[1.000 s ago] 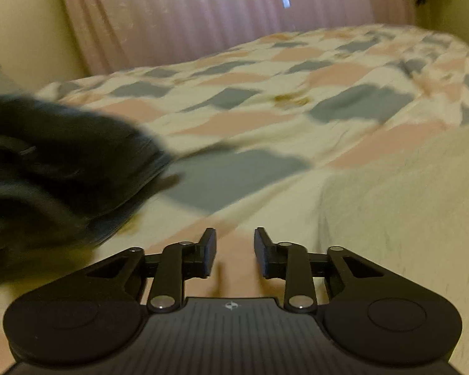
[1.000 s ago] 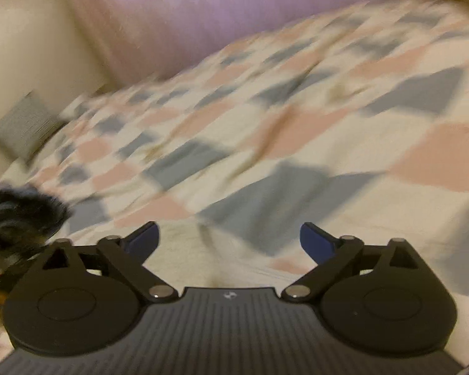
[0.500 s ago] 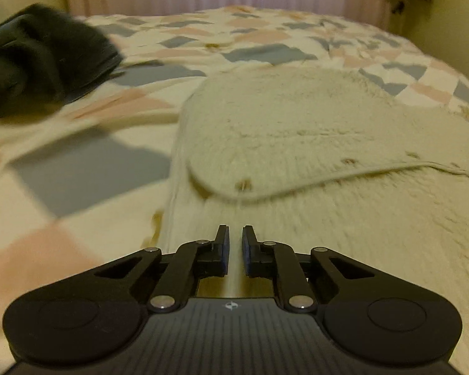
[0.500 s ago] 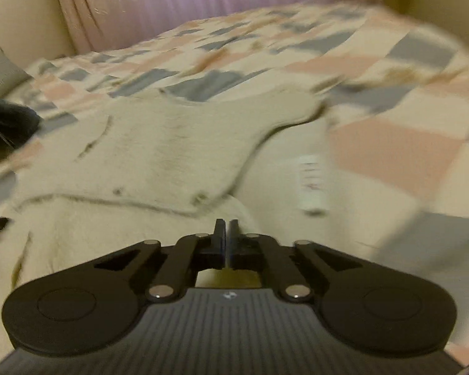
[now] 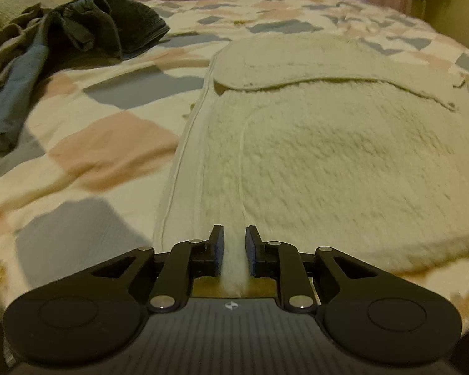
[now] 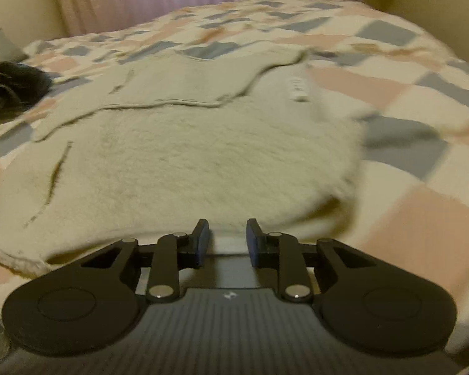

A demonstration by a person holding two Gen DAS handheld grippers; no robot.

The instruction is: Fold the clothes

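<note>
The left gripper [image 5: 234,245] is pinching a fold of the cream fleece [image 5: 344,156], which is lying flat on the quilt [image 5: 109,143]. The right gripper [image 6: 227,240] is gaping at the fleece's near hem, grasping nothing. Only the left view is showing the dark clothes [image 5: 78,31] clearly, at 10 o'clock; the right view is blurring them.

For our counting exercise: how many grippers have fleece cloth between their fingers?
1. The left gripper has a strip of the cream fleece between its fingers. The right gripper sits at the fleece's near edge with nothing between them.
</note>
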